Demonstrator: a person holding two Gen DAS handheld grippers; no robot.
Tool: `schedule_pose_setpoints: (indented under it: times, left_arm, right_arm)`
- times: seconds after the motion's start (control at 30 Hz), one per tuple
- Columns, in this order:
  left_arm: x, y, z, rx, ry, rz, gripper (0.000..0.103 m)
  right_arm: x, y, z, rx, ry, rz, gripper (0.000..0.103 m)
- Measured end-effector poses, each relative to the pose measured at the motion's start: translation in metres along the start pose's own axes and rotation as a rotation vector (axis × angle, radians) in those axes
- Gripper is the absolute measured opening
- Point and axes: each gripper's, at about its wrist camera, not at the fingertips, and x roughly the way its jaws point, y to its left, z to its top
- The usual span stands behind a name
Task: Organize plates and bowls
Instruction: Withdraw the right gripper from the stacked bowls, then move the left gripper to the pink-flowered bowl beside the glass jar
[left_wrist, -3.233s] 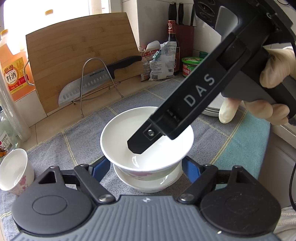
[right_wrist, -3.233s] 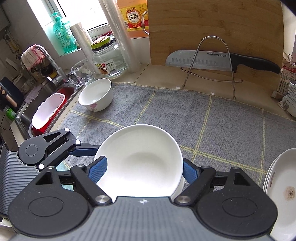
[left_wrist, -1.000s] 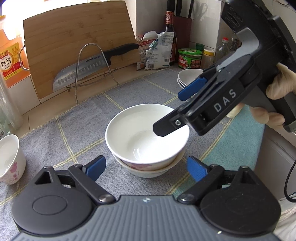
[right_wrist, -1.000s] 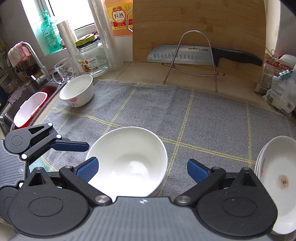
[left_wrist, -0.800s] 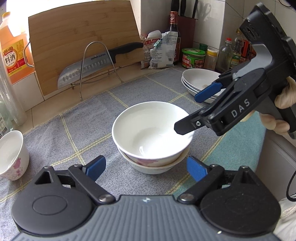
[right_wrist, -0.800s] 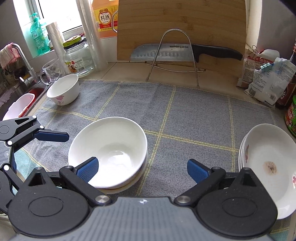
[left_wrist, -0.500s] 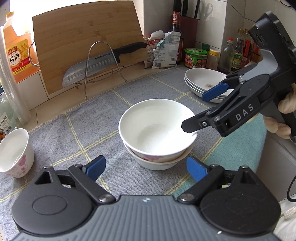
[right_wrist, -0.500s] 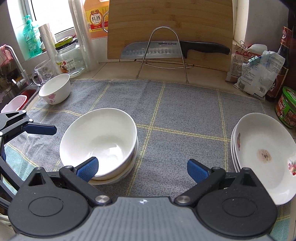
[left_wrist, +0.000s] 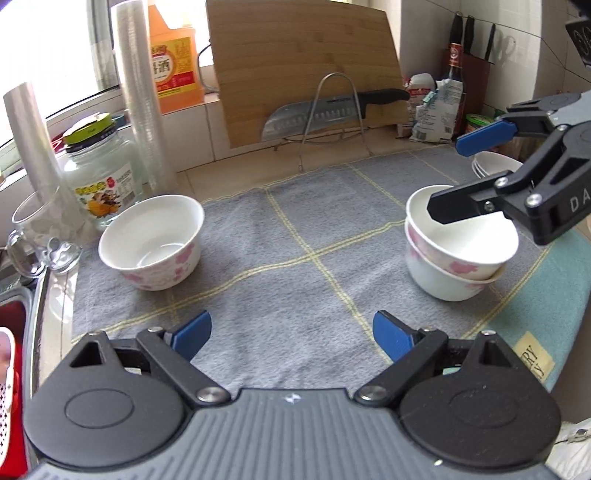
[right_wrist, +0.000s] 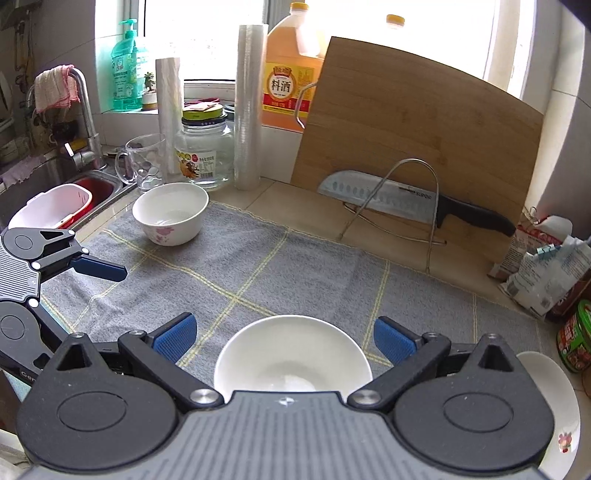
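Two bowls, left wrist view: stacked (left_wrist: 458, 254) right; single bowl (left_wrist: 151, 247) far left on mat (left_wrist: 280, 266).
Left gripper (left_wrist: 291, 334): jaws apart, empty.
Right wrist view: right gripper (right_wrist: 282, 338) jaws apart above stack (right_wrist: 291, 354); plates (right_wrist: 554, 398) near right.

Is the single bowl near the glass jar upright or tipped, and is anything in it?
Upright and empty: the single bowl sits flat on the grey mat, rim up, with only its bare white inside showing.
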Motion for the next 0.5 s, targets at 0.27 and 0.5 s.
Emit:
schedule_pose_setpoints:
  times: [0.27,0.5]
  left_arm:
    - [-0.013,0.066,-0.015,-0.092,-0.003,0.140,0.094]
    - [-0.017,0.100,-0.019,-0.147,-0.013,0.194,0.094]
  right_arm:
    - [0.045,0.061,0.035,-0.089,0.040,0.024,0.103]
    - [0.090,0.103,0.042,-0.139,0.104,0.071,0.103]
